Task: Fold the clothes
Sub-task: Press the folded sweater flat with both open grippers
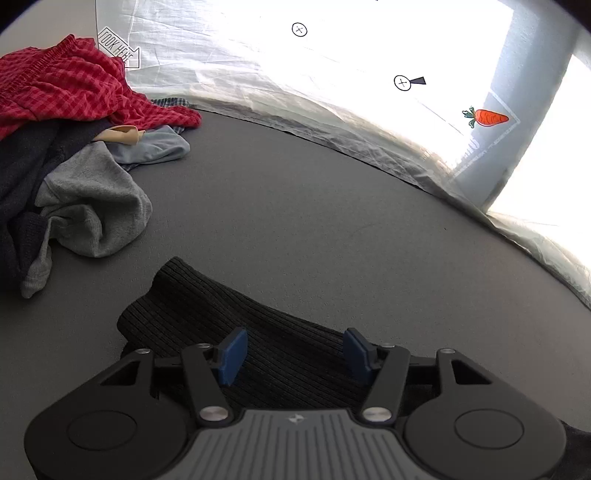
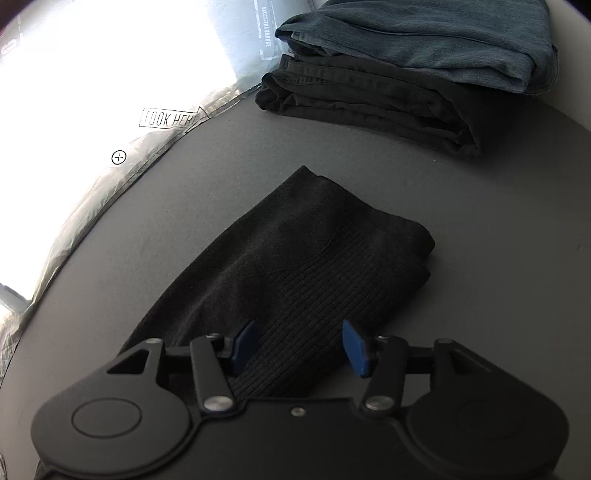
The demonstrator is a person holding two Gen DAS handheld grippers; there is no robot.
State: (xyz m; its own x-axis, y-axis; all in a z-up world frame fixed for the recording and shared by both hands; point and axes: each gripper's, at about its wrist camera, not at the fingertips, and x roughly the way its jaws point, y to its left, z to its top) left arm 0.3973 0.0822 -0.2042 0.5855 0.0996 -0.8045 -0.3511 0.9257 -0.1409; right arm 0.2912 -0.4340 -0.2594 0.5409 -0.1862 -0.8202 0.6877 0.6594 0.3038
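Grey surface, white plastic sheet along the far edge, blown out by backlight. Left gripper jaws spread, nothing pinched, blue pads hovering over the black ribbed garment; whether they touch the cloth is hard to tell. Right gripper jaws also spread and empty, over the same black garment, which lies folded flat mid-surface; its near end is hidden under both gripper bodies.

Outward, left view: unfolded pile at left, near the garment but apart, with red checked cloth on top, grey piece in front, pale blue piece and dark cloth underneath; pile cut off by the frame edge. Carrot sticker and "look here" arrow label on the sheet.

Right view: folded stack at the back right, well apart from the garment, teal item on black trousers; its top is cropped. Nothing lies between garment and stack.
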